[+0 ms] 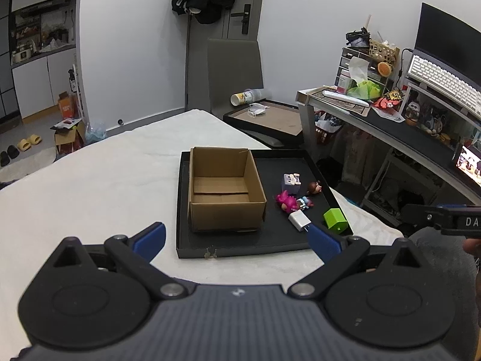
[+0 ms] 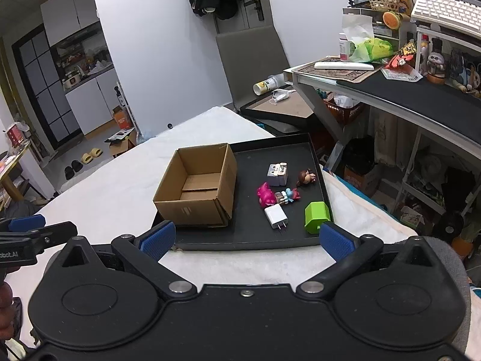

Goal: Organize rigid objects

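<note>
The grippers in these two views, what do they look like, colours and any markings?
Both match: the left gripper and right gripper have matte black bodies with round hubs, silver pivot bolts, black linkage arms and blue textured fingertip pads. The left's body is ribbed grey in front. White lettering on their sides is cut off, so unreadable in full.

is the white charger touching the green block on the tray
Apart. The right wrist view shows a strip of bare black tray between the white charger and the green block.

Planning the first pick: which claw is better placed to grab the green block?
Right, probably. The green block sits at the black tray's right edge, just ahead of the right claw; both claws are open and empty.
</note>
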`<action>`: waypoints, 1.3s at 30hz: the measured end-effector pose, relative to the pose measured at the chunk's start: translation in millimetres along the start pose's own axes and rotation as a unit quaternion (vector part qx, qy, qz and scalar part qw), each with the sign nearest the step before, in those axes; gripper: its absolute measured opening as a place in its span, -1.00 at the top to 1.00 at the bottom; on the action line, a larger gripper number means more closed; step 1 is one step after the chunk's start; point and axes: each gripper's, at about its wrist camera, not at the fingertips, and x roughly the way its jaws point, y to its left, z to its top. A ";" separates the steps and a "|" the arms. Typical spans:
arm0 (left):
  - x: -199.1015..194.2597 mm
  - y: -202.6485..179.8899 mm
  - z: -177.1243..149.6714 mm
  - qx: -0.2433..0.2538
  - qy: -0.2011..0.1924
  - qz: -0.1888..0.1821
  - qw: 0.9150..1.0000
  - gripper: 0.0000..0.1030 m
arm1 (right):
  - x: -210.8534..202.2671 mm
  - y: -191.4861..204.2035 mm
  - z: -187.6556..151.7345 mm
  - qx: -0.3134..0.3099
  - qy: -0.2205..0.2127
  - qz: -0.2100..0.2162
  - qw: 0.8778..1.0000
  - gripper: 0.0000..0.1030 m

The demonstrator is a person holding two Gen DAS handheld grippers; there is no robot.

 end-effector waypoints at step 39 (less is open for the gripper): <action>31.6 -3.0 13.8 0.023 0.020 -0.001 1.000 -0.95 | 28.9 -17.5 7.9 0.008 0.018 -0.019 1.000 -1.00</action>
